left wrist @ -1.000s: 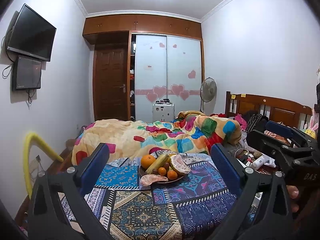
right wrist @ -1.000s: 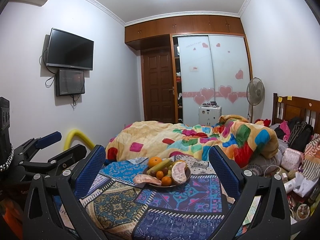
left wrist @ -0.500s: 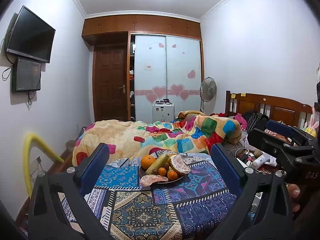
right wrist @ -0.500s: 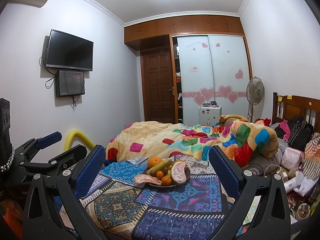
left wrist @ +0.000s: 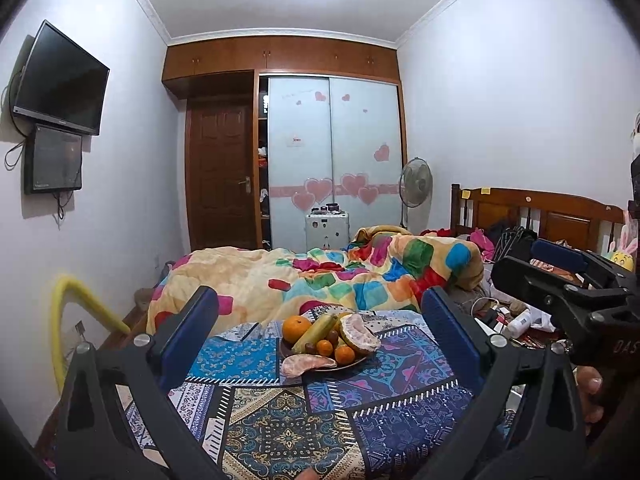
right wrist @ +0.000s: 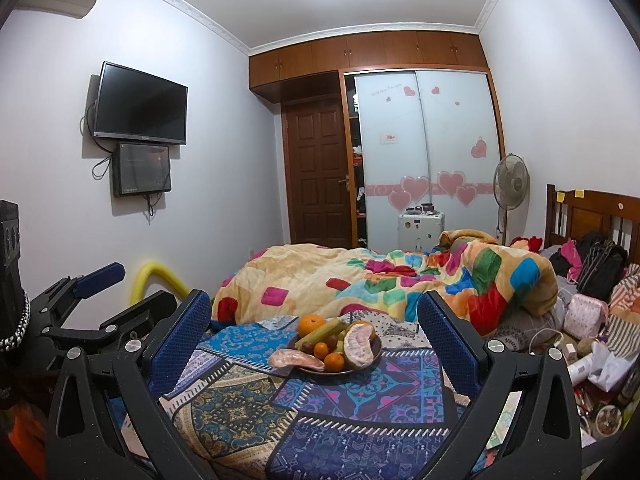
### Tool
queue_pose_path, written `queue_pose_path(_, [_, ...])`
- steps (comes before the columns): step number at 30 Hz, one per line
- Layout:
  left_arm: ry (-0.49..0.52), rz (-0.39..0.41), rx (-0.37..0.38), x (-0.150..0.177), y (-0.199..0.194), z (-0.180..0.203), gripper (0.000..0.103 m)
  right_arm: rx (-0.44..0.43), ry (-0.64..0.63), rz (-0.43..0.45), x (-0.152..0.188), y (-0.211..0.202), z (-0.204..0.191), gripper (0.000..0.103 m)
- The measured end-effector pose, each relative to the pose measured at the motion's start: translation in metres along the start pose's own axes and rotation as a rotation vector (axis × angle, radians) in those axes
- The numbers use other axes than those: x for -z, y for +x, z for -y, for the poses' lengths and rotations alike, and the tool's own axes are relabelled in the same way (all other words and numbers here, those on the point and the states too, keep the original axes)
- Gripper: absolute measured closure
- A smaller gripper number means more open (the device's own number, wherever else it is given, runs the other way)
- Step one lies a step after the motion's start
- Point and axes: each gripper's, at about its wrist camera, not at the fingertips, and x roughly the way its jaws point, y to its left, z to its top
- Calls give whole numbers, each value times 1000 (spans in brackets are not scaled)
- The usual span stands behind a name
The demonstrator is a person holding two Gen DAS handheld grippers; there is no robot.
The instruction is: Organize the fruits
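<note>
Over the last second almost nothing has shifted — both views drifted slightly. Left gripper (left wrist: 320,322) and right gripper (right wrist: 314,316) stay wide open, empty. The fruits (right wrist: 332,342) sit piled on a plate (right wrist: 376,354) ahead, between the jaws — heaped ready or already gathered, either fits.

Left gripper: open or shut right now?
Open. In the left wrist view the left gripper has its blue pads spread wide, nothing between them.
</note>
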Motion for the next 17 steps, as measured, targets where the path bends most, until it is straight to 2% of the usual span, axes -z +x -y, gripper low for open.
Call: queue_pose_path(17, [-25,-16,18,0,-3,-3,0,14,-5,-13,3,-1,-2,0])
